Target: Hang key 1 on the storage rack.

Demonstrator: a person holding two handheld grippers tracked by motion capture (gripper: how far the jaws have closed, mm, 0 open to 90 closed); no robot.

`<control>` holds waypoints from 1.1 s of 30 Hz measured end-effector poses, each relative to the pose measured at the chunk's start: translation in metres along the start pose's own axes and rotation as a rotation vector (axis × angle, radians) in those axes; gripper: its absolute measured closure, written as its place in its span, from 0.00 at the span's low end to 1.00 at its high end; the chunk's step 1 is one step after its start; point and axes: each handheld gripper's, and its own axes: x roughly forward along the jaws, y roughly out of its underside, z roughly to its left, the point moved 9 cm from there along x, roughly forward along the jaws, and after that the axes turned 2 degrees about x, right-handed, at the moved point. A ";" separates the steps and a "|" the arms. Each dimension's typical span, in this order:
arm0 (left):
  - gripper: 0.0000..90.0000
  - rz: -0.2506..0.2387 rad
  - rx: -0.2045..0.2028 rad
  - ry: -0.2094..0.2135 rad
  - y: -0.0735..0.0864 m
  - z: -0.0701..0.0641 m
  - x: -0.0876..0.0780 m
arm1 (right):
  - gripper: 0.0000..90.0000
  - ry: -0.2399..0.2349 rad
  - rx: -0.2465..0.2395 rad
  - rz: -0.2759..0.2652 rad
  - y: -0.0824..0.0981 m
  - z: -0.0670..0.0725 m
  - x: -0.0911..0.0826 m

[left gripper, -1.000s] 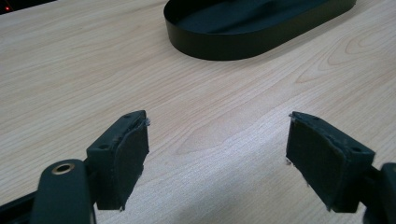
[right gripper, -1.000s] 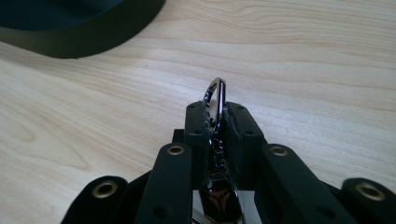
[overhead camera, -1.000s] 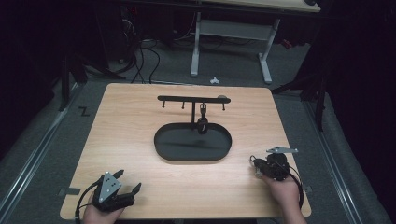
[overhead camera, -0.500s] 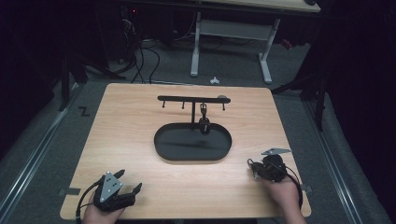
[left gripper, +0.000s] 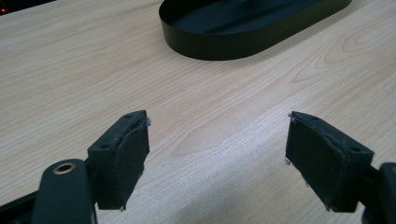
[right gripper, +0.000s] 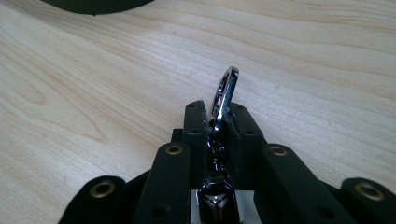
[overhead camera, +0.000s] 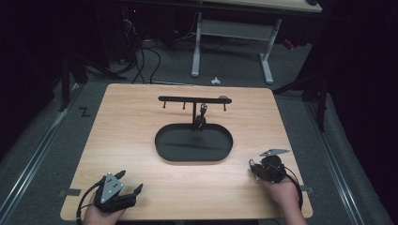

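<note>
1. My right hand-held gripper [right gripper: 217,114] is clamped on a shiny metal keyring clip [right gripper: 225,91], which stands pinched edge-on between the two pads.
2. The rounded loop of the clip pokes out just past the fingertips, rising above them, while its darker lower part runs back between the pads toward my hand.
3. In the high view that right hand-held gripper [overhead camera: 268,168] sits low over the near right part of the surface [overhead camera: 131,140], with my right hand [overhead camera: 281,194] behind it at the near edge.
4. The clip itself is too small and dark to pick out from the high view, so I place it by the right gripper view alone.
5. Bare wood lies under and ahead of the clip; it looks lifted off the wood rather than resting on it, though I can't be sure.
6. My left hand-held gripper [left gripper: 217,140] has its pads well apart, with nothing but wood grain between them.
7. From above, the left hand-held gripper [overhead camera: 115,190] is at the near left corner of the surface, well apart from the right one and from the clip.
8. A black oval tray [overhead camera: 162,145] lies in the middle of the surface, farther off than both grippers; its rim [left gripper: 210,49] shows ahead of my left pads.
9. Just beyond the tray stands a black hook rack [overhead camera: 192,99], with a small dark item hanging [overhead camera: 202,117] from it over the tray's far edge.
10. The clip in my right hand-held gripper is near and to the right of the tray, not touching it.
</note>
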 end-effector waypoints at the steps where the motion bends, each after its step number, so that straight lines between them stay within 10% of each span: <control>1: 0.24 0.001 0.001 0.001 0.000 0.000 0.000 | 0.89 0.006 -0.005 0.003 0.001 0.000 -0.001; 16: 0.24 -0.004 0.015 0.045 -0.008 -0.011 0.011 | 0.89 -0.068 -0.043 -0.008 -0.001 0.024 -0.016; 33: 0.25 -0.002 0.027 0.110 -0.010 -0.020 0.020 | 0.89 -0.041 -0.087 0.190 -0.004 0.047 -0.037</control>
